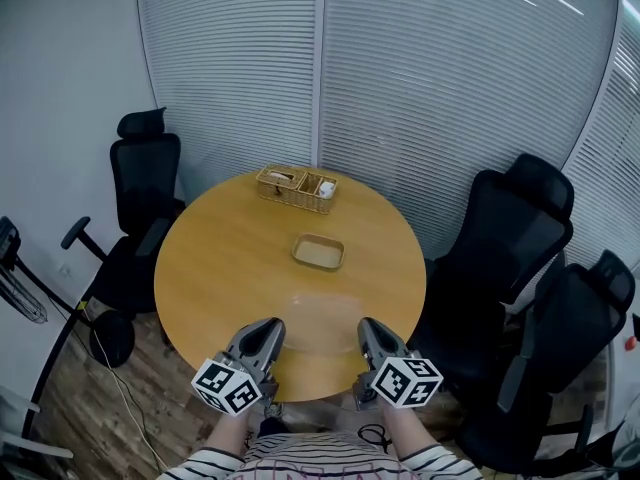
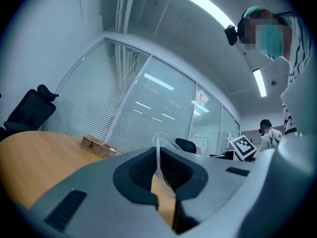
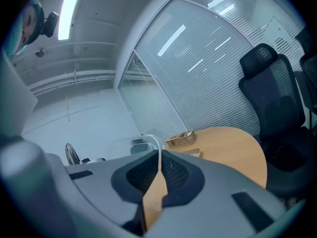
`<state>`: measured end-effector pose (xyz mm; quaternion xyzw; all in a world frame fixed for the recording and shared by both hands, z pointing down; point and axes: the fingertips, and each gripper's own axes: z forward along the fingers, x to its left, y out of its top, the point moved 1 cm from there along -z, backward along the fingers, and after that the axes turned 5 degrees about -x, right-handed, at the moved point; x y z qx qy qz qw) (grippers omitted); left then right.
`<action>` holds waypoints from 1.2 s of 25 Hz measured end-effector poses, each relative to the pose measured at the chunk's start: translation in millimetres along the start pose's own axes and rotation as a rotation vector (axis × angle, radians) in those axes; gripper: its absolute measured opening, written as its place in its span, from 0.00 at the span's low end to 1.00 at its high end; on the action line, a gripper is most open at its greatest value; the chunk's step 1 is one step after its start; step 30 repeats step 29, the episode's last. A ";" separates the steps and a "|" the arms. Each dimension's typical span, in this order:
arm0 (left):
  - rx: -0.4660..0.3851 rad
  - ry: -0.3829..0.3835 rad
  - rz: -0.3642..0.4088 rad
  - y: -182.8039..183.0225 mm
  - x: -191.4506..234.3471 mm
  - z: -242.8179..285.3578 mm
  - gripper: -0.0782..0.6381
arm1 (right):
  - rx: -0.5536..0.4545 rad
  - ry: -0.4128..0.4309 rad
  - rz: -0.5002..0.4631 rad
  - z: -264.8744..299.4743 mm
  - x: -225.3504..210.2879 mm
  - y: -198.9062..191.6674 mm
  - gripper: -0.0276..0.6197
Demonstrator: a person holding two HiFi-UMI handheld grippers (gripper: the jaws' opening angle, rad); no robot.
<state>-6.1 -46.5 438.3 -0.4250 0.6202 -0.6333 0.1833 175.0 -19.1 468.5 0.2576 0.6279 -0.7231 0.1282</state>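
While the table (image 1: 220, 258) is read as a clock face with the person at 6, a chair (image 1: 145, 183) stands off its rim at about 10 o'clock. The left gripper (image 1: 268, 326) sits over the 6 o'clock edge. Its jaws are pinched narrow on the left rim of a clear lid (image 1: 322, 324), whose thin plastic rises between them in the left gripper view. The lid spans the gap between both grippers. It is faint against the wood, and I cannot tell whether it rests there or hangs just above. Beyond it a tray (image 1: 318, 252) lies near the centre, and a basket (image 1: 296, 188) stands at 12 o'clock. The right gripper (image 1: 368, 328) clamps the lid's right rim the same way, nearly closed with plastic between. Two more chairs (image 1: 520, 258) crowd 3 to 4 o'clock.

As I judge it, the risk lies in the holds, since each is a thin bite on slick, flexible plastic. If the hands drift apart or twist unevenly, the lid could bow, pop from one jaw and drop.
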 end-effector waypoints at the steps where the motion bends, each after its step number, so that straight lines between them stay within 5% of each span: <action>1: -0.003 0.004 -0.001 -0.8 -2.8 -2.6 0.17 | 0.001 0.002 0.000 -3.0 0.3 -1.1 0.11; 30: -0.005 0.068 0.001 -14.1 -17.7 -23.8 0.17 | 0.061 0.030 -0.019 -18.7 -1.8 -18.6 0.10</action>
